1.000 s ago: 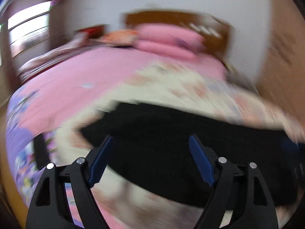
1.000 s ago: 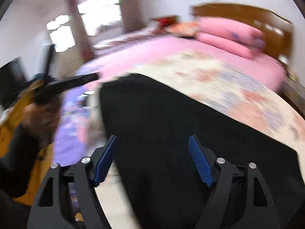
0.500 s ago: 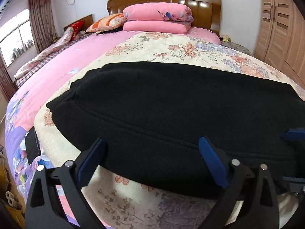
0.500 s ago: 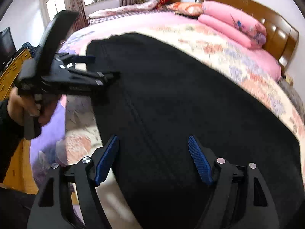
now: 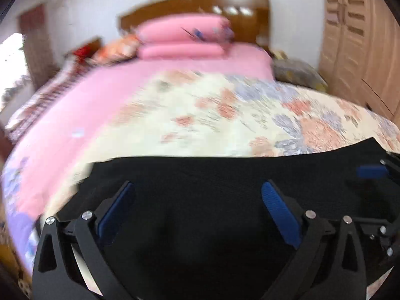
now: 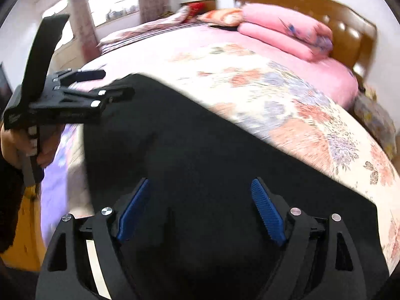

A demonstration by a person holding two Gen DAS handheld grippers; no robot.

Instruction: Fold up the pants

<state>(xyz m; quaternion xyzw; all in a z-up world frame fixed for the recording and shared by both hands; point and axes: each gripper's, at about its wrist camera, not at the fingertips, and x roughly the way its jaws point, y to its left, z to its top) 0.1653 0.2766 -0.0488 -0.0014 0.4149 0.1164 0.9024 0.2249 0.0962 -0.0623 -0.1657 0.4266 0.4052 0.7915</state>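
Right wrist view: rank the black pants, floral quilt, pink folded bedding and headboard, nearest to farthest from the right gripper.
From the right gripper:
1. Black pants, directly under the fingers.
2. Floral quilt, beyond the pants, right.
3. Pink folded bedding, at the bed's head.
4. Headboard, behind the bedding, upper right.

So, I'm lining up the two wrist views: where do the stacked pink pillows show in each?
Left wrist: pink pillows top centre, against the headboard.
Right wrist: pink pillows upper right, against the headboard.
Shared landmark: the wooden headboard.
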